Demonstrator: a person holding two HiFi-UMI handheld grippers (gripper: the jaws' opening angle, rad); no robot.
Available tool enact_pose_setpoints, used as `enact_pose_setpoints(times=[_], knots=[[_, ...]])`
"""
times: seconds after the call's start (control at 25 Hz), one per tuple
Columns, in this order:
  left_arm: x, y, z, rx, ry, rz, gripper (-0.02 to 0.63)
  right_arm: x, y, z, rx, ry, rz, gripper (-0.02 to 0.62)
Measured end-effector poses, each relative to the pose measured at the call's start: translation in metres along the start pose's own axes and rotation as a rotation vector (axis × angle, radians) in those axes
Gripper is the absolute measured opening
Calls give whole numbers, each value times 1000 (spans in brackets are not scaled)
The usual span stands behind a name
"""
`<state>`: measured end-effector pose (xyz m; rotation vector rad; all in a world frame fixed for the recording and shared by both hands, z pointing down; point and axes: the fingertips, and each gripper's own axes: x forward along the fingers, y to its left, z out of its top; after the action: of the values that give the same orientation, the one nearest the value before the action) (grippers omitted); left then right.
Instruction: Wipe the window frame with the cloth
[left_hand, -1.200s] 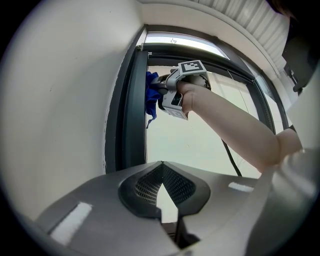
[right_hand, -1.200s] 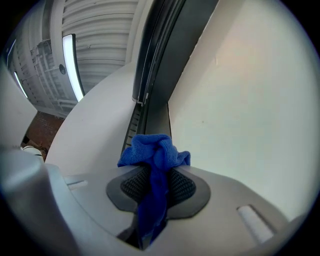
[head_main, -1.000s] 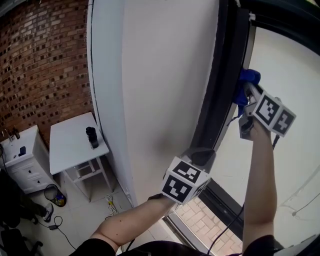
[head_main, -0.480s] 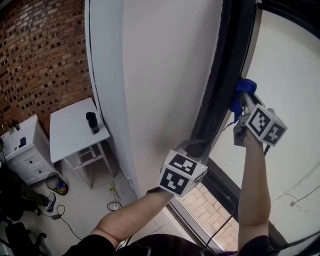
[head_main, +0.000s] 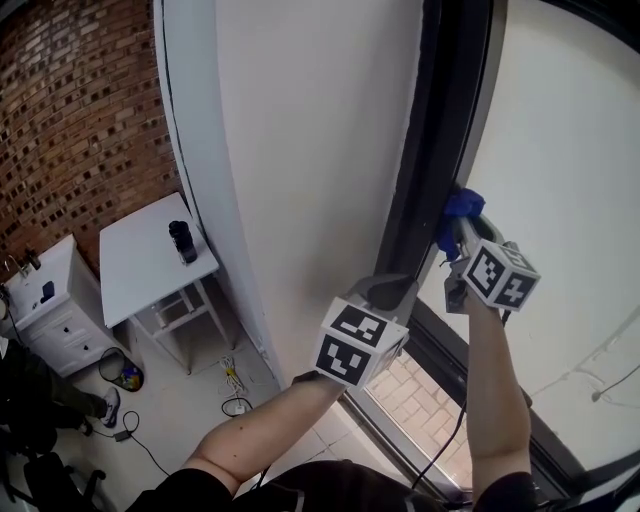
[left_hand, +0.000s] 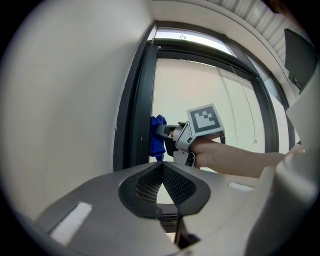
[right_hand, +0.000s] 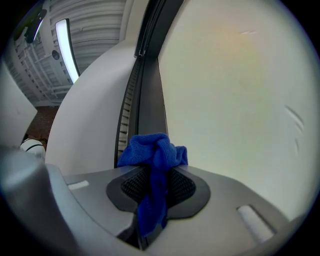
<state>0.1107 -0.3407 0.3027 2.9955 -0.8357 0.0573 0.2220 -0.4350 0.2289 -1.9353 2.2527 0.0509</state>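
2 tools are recorded: the right tool (right_hand: 157, 175) is clenched on 1 blue cloth (right_hand: 152, 150), which is bunched at the jaw tips and held against the 1 dark window frame (head_main: 432, 130) beside the pane, while the left tool (left_hand: 162, 170) is held lower, its jaws closed together on nothing. In the head view the cloth is partly hidden behind the right tool, and the frame is cut off at the upper edge. 1 dark container (head_main: 181, 241), too small to be identified or read, is noted on 1 white tabletop (head_main: 140, 285) below.

cloth (right_hand: 152, 150): soft fuzzy fabric | window frame (head_main: 440, 120): dark, smooth, matt
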Motion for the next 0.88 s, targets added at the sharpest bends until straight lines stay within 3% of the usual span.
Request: enact_pose_setpoints(times=[0.44,0.72,0.88], knots=[[-4,16,-25,-16,37,37,-6,-12,-15,-111,115,102,-6,94],[-4,23,-37,-34,50,55,-8,-21,-26,-198,153,254,-56,94],[-7,27,-40,-40,56,62,-6,-27,-29,-227,166,326,-76,94]])
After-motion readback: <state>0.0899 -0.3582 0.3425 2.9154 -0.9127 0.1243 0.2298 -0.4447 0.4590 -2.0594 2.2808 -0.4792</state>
